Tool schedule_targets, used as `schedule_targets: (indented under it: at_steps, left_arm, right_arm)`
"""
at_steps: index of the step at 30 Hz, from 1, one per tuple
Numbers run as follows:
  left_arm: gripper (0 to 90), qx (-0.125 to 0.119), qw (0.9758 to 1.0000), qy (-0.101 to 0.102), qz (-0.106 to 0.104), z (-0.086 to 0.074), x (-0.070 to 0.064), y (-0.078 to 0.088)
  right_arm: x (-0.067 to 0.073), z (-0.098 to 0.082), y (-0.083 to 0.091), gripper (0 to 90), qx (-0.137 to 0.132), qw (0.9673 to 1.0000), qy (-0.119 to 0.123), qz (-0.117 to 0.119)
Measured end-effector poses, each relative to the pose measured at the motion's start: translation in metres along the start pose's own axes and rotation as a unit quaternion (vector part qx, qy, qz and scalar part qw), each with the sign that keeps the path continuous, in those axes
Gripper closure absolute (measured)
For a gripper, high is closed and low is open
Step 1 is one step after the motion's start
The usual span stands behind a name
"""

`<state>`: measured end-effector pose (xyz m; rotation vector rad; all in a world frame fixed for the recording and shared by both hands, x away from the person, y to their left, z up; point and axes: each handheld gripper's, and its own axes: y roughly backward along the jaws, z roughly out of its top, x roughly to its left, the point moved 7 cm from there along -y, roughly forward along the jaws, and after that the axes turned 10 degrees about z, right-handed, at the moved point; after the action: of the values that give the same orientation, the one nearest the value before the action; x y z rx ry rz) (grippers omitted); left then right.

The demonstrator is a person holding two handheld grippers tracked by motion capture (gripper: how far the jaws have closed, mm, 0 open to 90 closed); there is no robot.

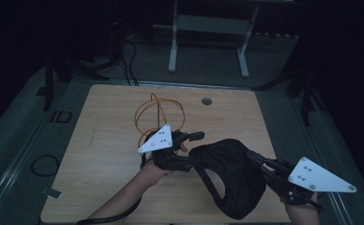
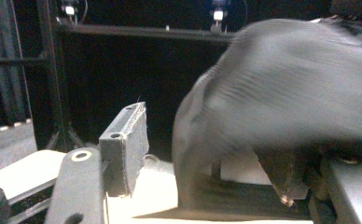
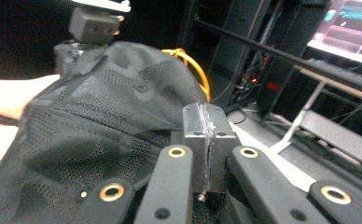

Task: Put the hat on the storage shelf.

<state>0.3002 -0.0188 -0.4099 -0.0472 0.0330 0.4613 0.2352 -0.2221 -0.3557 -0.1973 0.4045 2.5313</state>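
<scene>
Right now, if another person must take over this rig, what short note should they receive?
Right tongs: shut on an edge of the black mesh cap, holding it lifted over the wooden table.
Left tongs: open, beside the cap's other side; its pads do not press the fabric.
Orange cable: coiled on the table behind the left hand.
Done: cap picked up by one edge.
Left: probably grip the free side again, then carry on handling the cap.

On the desk [image 1: 100,140], a cap [image 1: 231,178] sits near the front edge, right of centre. The left gripper [image 1: 189,137] lies just left of the cap, its fingers beside the cap's left edge. The right gripper [image 1: 255,157] comes in from the near right, clamped on the cap's right side. A looped cable [image 1: 154,110] lies behind the left gripper, toward the far edge. A grommet hole [image 1: 207,101] lies far, right of the cable.
</scene>
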Motion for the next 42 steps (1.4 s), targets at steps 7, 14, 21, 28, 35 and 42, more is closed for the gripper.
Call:
schedule_targets:
  at_steps: [7, 14, 21, 28, 35, 42]
  left_arm:
    - [27.3, 0.015, 0.9986, -0.031, 0.04, 0.011, 0.003, 0.027]
    - [14.6, 0.04, 0.9905, -0.089, 0.096, 0.007, 0.007, 0.075]
    - [3.0, 0.068, 0.9791, -0.08, 0.174, -0.012, 0.037, 0.128]
    - [2.7, 0.089, 0.9667, -0.05, 0.235, -0.054, 0.065, 0.175]
    - [2.8, 0.1, 0.9569, -0.029, 0.271, -0.094, 0.068, 0.207]
    - [2.8, 0.103, 0.9507, -0.004, 0.293, -0.123, 0.062, 0.23]
  right_arm:
    - [-0.022, 0.022, 0.007, 89.3, -0.022, 0.9987, 0.002, -0.045]
    - [-0.039, 0.038, -0.005, 89.2, -0.033, 0.9974, 0.001, -0.064]
    - [-0.055, 0.05, -0.032, 89.2, -0.029, 0.9968, -0.002, -0.074]
    - [-0.064, 0.072, -0.068, 89.2, -0.026, 0.9971, 0.004, -0.071]
    - [-0.07, 0.089, -0.11, 89.2, -0.023, 0.9975, 0.01, -0.067]
    - [-0.075, 0.094, -0.147, 89.2, -0.009, 0.9982, 0.001, -0.06]
